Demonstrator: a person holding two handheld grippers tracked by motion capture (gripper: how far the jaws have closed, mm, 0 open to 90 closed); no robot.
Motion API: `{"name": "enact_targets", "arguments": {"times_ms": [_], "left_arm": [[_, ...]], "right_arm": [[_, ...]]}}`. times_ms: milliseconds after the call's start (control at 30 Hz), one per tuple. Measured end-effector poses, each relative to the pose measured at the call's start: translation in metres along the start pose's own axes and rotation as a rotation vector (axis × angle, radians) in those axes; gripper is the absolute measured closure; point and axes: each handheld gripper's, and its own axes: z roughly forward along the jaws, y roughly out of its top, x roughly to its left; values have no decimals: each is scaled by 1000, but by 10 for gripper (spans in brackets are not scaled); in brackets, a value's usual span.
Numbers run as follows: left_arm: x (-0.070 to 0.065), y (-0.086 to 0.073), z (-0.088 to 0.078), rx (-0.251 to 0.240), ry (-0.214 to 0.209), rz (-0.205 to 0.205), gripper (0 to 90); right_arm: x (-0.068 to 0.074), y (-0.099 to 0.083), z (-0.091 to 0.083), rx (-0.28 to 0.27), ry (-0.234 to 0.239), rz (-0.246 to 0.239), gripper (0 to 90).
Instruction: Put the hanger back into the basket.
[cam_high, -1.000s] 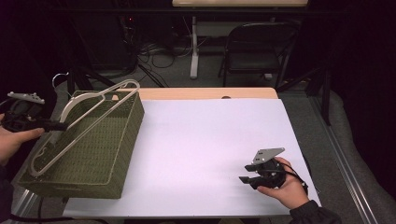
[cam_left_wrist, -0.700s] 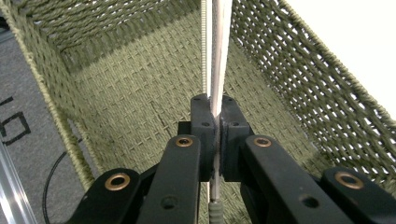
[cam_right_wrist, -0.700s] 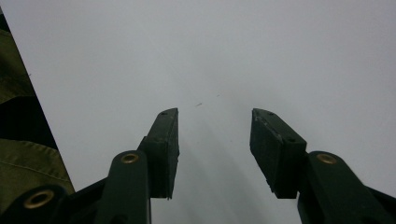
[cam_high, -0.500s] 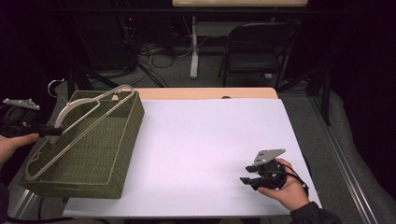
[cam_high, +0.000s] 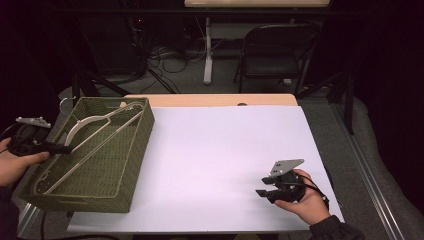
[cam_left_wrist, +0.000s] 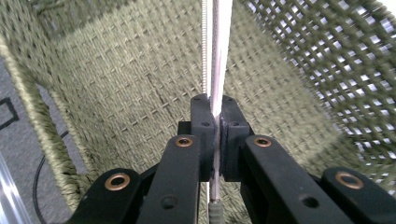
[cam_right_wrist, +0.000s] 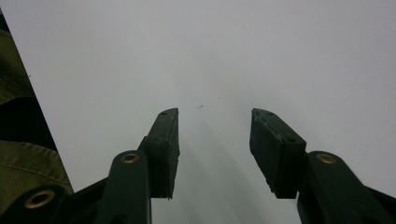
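Observation:
A white clothes hanger (cam_high: 95, 135) lies slanted inside the green woven basket (cam_high: 127, 165) at the table's left. My left gripper (cam_high: 67, 148) reaches over the basket's left rim and is shut on the hanger's lower bar; in the left gripper view the jaws pinch the thin white bar (cam_left_wrist: 219, 56) at my left gripper (cam_left_wrist: 215, 119), with the basket's woven wall behind. My right gripper (cam_high: 262, 193) rests low over the white table sheet (cam_high: 225, 145) at the front right, held in a hand. Its jaws stand apart with nothing between them at my right gripper (cam_right_wrist: 215, 135).
A folding chair (cam_high: 277, 50), cables and table legs stand on the floor beyond the table's far edge. A strip of wooden tabletop (cam_high: 210, 100) shows past the white sheet. The basket's edge (cam_right_wrist: 18, 154) appears at the left of the right gripper view.
The basket and hanger have slid a little to the left and nearer with my left gripper. The right gripper has stayed in place.

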Motion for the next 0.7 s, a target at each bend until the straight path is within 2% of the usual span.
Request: {"name": "enact_targets", "arguments": {"times_ms": [167,200,267,333,367,400,433,467,533,700], "left_arm": [[-3,-4,15,30,9,19,873],[-4,-4,17,31,12,21,873],[-4,-5,22,34,9,25,873],[-6,-6,26,38,23,27,873],[-7,-6,28,44,31,37,873],[-8,-6,30,50,36,45,873],[-9,-7,32,56,39,52,872],[-10,-8,34,62,40,59,873],[-11,-9,36,64,45,61,872],[-11,-11,37,63,51,63,871]], "right_arm": [[0,-1,-2,4,-1,3,526],[-1,-1,-3,21,-5,-1,526],[-1,-1,-3,4,0,4,527],[-1,-1,-4,19,-6,1,527],[0,-2,-3,-7,-6,5,528],[-1,-1,-4,-2,-4,4,528],[0,-2,-2,-20,-9,8,527],[-1,-1,-5,20,-5,1,528],[-1,-2,-4,-1,-3,5,527],[-1,-2,-4,0,-2,5,528]]}}
